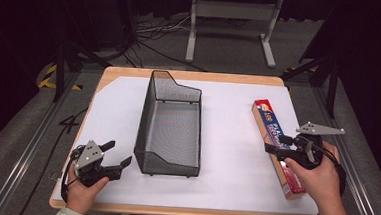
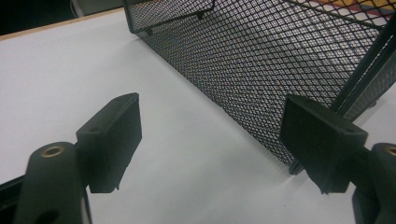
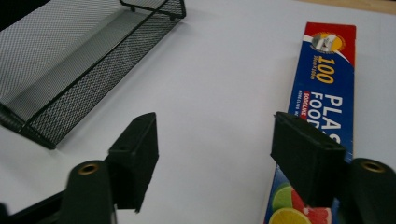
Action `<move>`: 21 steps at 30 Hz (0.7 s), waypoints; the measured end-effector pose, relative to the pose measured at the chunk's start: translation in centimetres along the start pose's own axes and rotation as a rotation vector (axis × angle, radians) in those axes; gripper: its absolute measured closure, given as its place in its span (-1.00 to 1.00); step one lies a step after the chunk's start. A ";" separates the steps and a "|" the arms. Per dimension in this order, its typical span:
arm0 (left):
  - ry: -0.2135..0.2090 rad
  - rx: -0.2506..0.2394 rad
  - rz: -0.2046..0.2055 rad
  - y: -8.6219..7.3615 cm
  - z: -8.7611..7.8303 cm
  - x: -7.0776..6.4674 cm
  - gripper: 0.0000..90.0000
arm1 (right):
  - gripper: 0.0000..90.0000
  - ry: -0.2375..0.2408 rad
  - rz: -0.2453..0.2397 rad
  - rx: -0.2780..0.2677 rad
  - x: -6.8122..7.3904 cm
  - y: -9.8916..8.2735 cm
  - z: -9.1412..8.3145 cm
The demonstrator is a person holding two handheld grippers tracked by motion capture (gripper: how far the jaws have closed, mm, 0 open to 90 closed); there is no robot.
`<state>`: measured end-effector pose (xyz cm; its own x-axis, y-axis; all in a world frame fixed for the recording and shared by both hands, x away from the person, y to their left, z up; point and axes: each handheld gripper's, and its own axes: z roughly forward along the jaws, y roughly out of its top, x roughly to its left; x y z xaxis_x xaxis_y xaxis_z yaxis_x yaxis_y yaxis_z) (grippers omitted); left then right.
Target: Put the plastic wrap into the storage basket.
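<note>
Bench (image 1: 223, 189) carries my black mesh basket (image 1: 170, 121) at centre, stiff and light, best pinched on a rim wire, while the long cling-film box (image 1: 276, 143), light, crushable cardboard, lies right beside my right claw (image 1: 276, 144), both it and my left claw (image 1: 118, 158) wide and empty.

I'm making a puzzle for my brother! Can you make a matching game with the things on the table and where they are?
Things:
1. black mesh basket
2. long box of plastic wrap
3. left tool
4. right tool

Places:
A. open, over the long box, at the table's right
B. middle of the table, empty
C. open, at the near left, beside the basket
D. lying flat near the table's right edge

Pairs: 1-B, 2-D, 3-C, 4-A
</note>
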<state>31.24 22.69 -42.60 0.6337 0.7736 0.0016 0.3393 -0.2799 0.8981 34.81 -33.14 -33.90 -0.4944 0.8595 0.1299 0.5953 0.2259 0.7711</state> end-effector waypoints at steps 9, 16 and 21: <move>0.006 -0.004 0.002 0.0 -0.1 0.1 -0.51 | -0.57 -0.130 0.001 0.058 -2.2 2.3 1.2; 0.006 -0.001 0.002 0.0 -0.1 0.1 -0.51 | -0.68 -0.171 0.028 0.094 -3.8 3.5 2.1; 0.007 -0.001 0.004 0.0 -0.1 0.1 -0.52 | -0.78 -0.203 0.051 0.083 -5.0 3.9 2.9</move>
<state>31.17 22.82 -42.57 0.6300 0.7765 0.0087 0.3360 -0.2827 0.8984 41.42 -35.23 -33.34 -0.3296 0.9435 0.0329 0.6705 0.2094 0.7118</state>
